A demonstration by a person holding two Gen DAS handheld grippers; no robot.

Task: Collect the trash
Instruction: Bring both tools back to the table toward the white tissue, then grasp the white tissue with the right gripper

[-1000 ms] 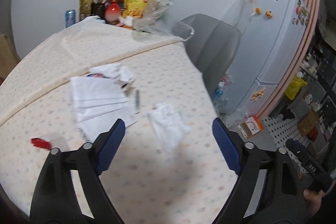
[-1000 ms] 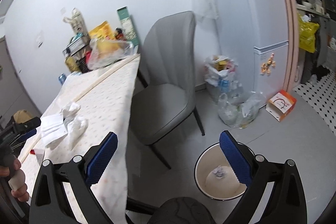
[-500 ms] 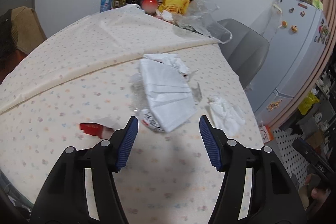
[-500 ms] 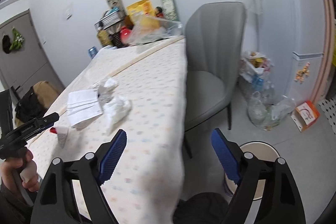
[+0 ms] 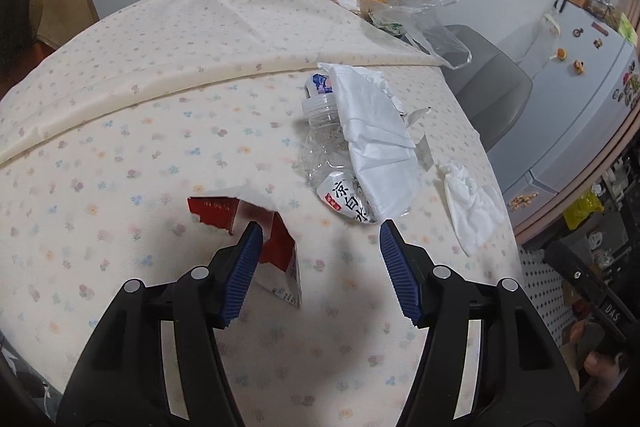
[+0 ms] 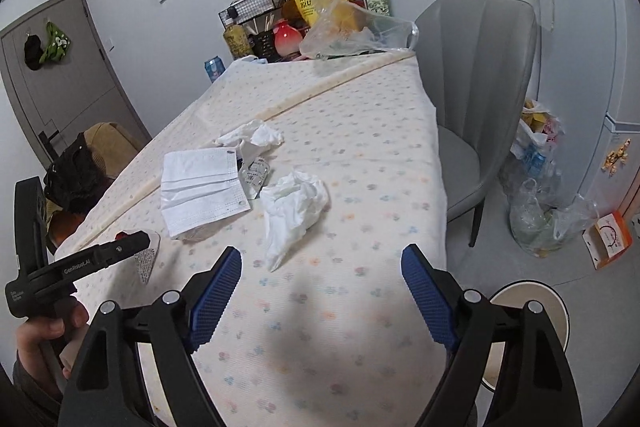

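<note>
On the floral tablecloth (image 5: 120,147) lies a torn red and white wrapper (image 5: 218,213); my left gripper (image 5: 320,247) hangs open just over it, its left finger covering part of the wrapper. Beyond sits a crushed clear bottle (image 5: 328,163) under a white face mask (image 5: 376,147), with a crumpled tissue (image 5: 472,203) to the right. My right gripper (image 6: 322,279) stands open and empty above the table's near end, just short of that tissue (image 6: 296,203). The mask (image 6: 200,187) and a second tissue (image 6: 252,137) lie further left. A round bin (image 6: 528,307) stands on the floor, right.
Snack bags, bottles, a wire basket and a clear plastic bag (image 6: 352,35) crowd the table's far end. A grey chair (image 6: 472,75) stands by the table's right side, and filled plastic bags (image 6: 536,187) sit by the fridge. A hand holds the left gripper (image 6: 132,243).
My left gripper swung left and sank toward the red wrapper, and its jaws narrowed. The right gripper swung from the chair and bin to over the table, its jaws slightly narrower.
</note>
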